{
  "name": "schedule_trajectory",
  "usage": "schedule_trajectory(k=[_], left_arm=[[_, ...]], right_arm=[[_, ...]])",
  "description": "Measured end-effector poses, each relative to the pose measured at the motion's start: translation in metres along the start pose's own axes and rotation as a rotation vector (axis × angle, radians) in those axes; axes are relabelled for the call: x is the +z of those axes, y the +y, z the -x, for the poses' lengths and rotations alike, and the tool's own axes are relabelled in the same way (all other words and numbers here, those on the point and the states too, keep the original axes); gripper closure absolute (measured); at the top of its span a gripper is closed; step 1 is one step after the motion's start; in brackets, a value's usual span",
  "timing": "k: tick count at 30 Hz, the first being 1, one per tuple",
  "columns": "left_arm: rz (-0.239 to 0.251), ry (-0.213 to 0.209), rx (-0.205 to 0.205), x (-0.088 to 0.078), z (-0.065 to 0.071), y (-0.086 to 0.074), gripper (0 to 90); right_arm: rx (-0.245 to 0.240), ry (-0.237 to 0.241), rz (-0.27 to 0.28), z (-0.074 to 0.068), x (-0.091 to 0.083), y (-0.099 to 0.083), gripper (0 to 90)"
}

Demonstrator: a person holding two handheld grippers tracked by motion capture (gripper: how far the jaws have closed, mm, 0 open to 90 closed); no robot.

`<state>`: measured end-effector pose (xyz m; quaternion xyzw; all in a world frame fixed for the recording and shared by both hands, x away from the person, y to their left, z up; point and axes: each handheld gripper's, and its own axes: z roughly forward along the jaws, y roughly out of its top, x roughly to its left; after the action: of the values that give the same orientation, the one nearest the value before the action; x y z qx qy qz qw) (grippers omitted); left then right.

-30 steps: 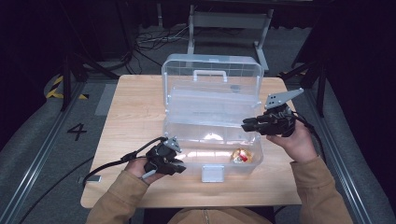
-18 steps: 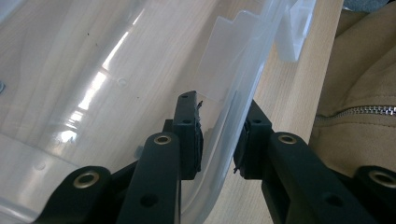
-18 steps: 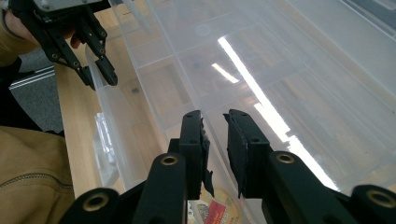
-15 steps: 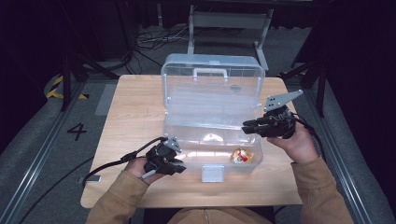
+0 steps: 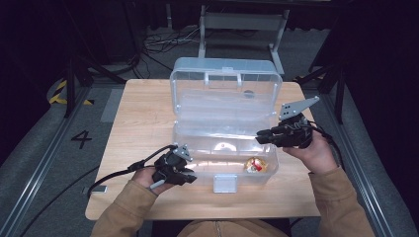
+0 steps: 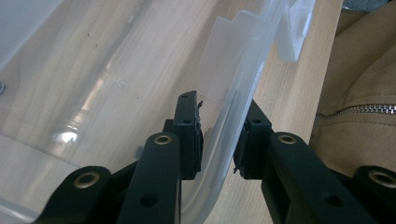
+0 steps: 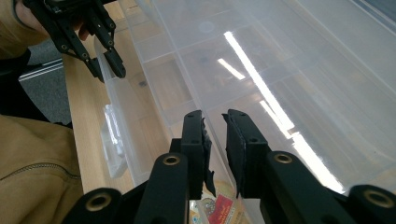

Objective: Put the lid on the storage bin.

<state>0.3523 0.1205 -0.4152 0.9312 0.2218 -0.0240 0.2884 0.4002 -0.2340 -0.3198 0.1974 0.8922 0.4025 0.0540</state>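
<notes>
High view: left gripper (image 5: 189,174) fingers straddle clear plastic box (image 5: 225,143) front wall; right gripper (image 5: 262,137) fingers near-shut, empty. Next prob: shut lid.

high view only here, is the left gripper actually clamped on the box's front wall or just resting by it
Observer: The left gripper straddles the clear box at its front wall, one jaw inside and one outside, and the pads look pressed on it.
Operator: ok and the right gripper, anything in it
Observer: No. The right gripper has a narrow gap between its jaws with nothing in it.
Operator: what's under it
Observer: A red-and-gold item lies on the box floor just below its jaws.
</notes>
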Motion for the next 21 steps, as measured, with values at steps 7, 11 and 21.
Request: schedule_trajectory(k=[7, 11, 21], left_arm=[[0.002, 0.005, 0.006, -0.0001, 0.0001, -0.0002, 73.9], [0.002, 0.005, 0.006, -0.0001, 0.0001, -0.0002, 73.9], [0.002, 0.004, 0.008, -0.0001, 0.0, -0.0002, 73.9]], right_arm=[[-0.009, 0.014, -0.011, -0.0009, 0.0006, -0.0005, 77.9], [-0.014, 0.019, -0.017, -0.0017, 0.0011, -0.0006, 78.2], [-0.028, 0.029, -0.031, -0.003, 0.0021, -0.0008, 78.9]])
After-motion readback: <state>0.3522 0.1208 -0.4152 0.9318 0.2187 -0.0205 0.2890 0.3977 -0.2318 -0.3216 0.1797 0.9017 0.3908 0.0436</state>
